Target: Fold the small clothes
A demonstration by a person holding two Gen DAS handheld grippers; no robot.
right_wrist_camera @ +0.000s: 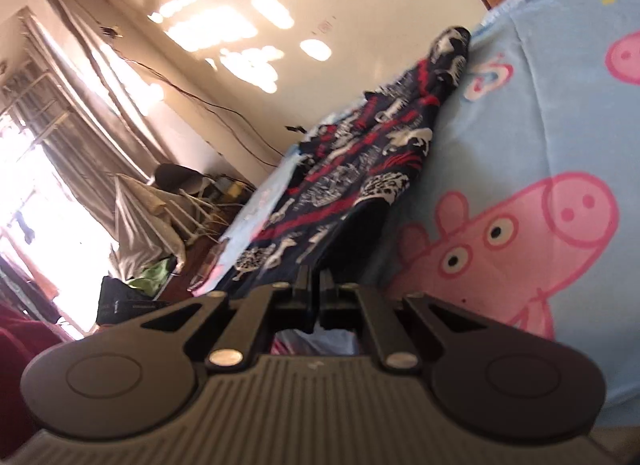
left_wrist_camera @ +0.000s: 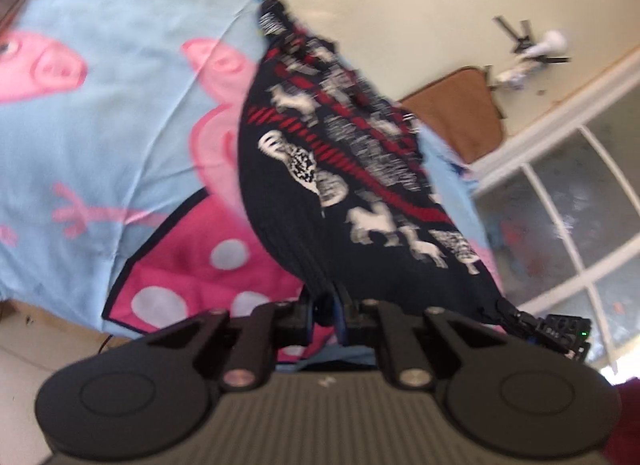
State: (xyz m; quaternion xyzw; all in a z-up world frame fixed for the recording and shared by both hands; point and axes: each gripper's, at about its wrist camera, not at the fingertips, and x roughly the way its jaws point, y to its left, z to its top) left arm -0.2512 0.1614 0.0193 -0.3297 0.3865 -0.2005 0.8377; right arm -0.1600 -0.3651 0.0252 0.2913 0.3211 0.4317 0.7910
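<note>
A small dark navy garment (left_wrist_camera: pixel 340 169) with red stripes and white animal prints lies stretched over a light blue bed sheet (left_wrist_camera: pixel 100 125) printed with pink pigs. My left gripper (left_wrist_camera: pixel 326 305) is shut on the near edge of the garment, which bunches into pleats at the jaws. In the right wrist view the same garment (right_wrist_camera: pixel 352 169) runs away from me along the sheet (right_wrist_camera: pixel 520 125). My right gripper (right_wrist_camera: pixel 316 289) is shut on another part of its near edge. The other gripper (left_wrist_camera: pixel 560 329) shows at the garment's right corner in the left wrist view.
A brown headboard (left_wrist_camera: pixel 460 113) stands behind the bed against a cream wall. A white-framed glass door (left_wrist_camera: pixel 560 205) is at the right. Across the room are curtains (right_wrist_camera: pixel 80 105), a bright window and a pile of clutter (right_wrist_camera: pixel 152 217) on the floor beside the bed.
</note>
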